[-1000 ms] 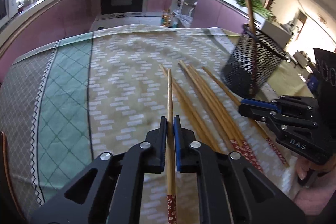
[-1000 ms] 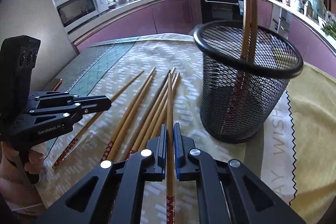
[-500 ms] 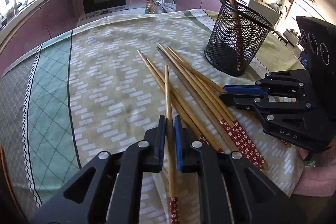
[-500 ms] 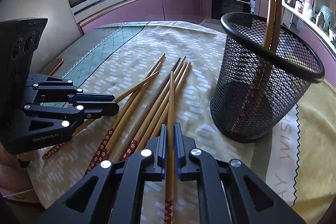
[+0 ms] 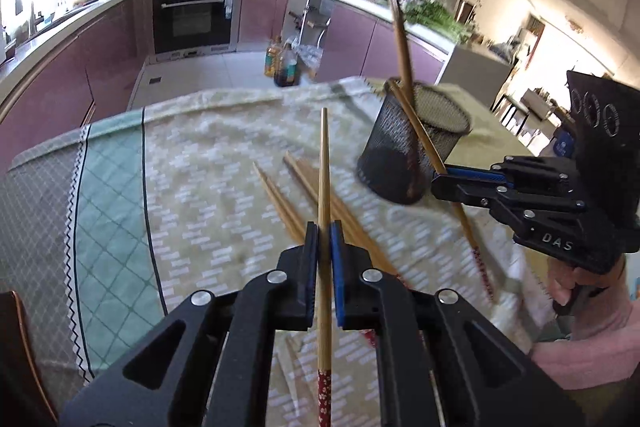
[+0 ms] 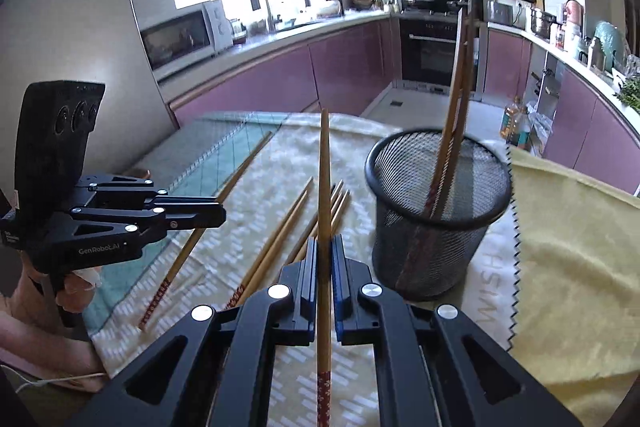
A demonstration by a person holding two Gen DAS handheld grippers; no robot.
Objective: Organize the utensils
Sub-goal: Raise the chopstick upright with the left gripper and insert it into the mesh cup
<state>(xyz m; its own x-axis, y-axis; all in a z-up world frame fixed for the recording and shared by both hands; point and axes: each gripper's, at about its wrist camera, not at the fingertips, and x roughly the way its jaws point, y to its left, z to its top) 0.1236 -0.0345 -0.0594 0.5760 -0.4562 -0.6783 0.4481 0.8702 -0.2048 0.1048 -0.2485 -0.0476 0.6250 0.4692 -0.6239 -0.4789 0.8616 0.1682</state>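
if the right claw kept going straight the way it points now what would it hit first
Probably the loose chopsticks on the cloth ahead of it, not the mesh cup, which sits off to its right. The right claw angles downward, gripping a chopstick; depth is hard to judge.

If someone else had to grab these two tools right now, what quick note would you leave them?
Left tool: shut on one chopstick.
Right tool: shut on another chopstick.
Both are held above the tablecloth.
Done: two chopsticks stand in the mesh holder.
Left: drop both held ones in, then collect the loose chopsticks lying on the cloth beside the holder.
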